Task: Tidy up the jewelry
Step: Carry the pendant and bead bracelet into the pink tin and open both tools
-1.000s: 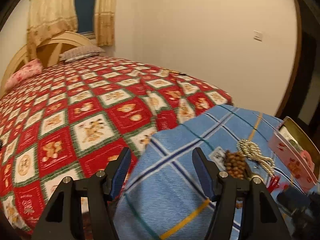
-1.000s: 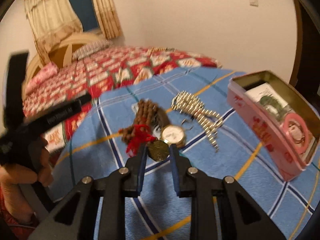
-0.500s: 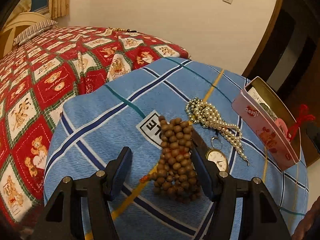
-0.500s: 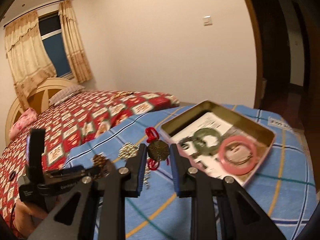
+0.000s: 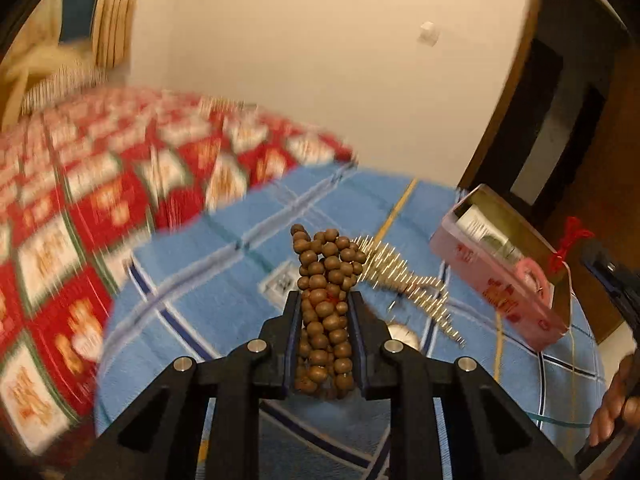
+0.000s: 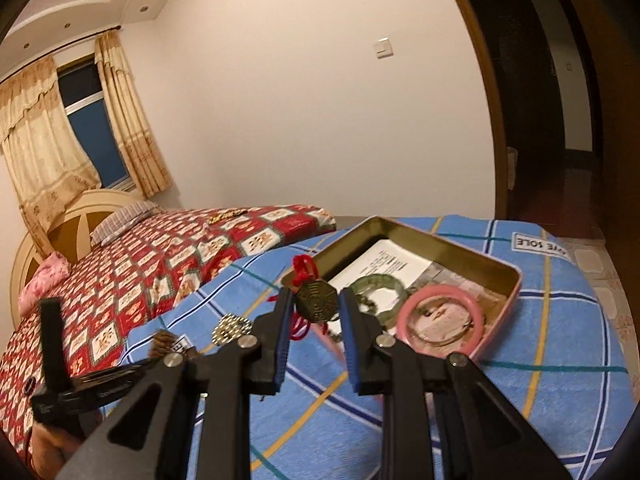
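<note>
Bedroom interior under warm artificial light; recessed spotlights (image 6: 141, 9) sit in a stepped ceiling. Walls are plain cream, with a white switch plate (image 6: 383, 48) on the far wall. A window (image 6: 94, 136) showing dark blue is flanked by beige patterned curtains (image 6: 42, 148) with a valance. The bed has a pale arched wooden headboard (image 6: 76, 220), a striped pillow (image 6: 122, 216), a pink pillow (image 6: 42, 280) and a red and white patchwork bedspread (image 6: 160, 256). A blue checked cloth (image 6: 560, 320) covers the nearer surface. A dark wood door frame (image 6: 484, 100) opens onto an unlit passage; flooring beyond appears to be pale tile (image 6: 588, 264), though distortion limits certainty
</note>
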Demonstrator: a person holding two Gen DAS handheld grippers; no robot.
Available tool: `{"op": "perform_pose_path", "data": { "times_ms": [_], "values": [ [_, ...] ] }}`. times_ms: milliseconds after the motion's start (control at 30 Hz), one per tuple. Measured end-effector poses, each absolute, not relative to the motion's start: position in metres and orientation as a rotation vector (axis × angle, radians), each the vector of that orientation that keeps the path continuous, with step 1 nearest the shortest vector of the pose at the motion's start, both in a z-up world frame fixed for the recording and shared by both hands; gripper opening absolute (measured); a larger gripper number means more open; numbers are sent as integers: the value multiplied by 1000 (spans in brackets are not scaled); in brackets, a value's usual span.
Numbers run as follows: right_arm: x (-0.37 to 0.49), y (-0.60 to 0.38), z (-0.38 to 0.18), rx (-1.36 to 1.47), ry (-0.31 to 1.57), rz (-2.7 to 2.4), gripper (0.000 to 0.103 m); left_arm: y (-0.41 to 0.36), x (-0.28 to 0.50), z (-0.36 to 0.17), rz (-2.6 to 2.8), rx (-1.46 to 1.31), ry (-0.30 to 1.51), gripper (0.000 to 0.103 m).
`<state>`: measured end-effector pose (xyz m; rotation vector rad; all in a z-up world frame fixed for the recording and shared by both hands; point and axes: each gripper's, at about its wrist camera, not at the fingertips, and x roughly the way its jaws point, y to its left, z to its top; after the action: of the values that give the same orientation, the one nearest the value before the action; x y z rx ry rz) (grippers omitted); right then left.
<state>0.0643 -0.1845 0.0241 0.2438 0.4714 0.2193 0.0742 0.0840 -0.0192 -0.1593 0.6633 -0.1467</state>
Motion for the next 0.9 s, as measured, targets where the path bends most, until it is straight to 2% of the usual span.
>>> {"op": "perform_pose_path", "data": {
  "times_ms": [167, 300, 533, 900],
  "values": [
    [73, -210, 30, 284, 444, 171, 26, 56, 68, 14, -271, -117, 516, 22],
    [88, -228, 35, 319, 426, 127, 26, 17, 86, 27, -350, -91, 486, 22],
    [129, -248, 17, 360, 486, 63, 26, -47, 145, 16, -405, -46, 537, 22],
    [146, -256, -10, 357, 600, 48, 27, -77, 199, -25, -397, -52, 671, 23]
  ]
}}
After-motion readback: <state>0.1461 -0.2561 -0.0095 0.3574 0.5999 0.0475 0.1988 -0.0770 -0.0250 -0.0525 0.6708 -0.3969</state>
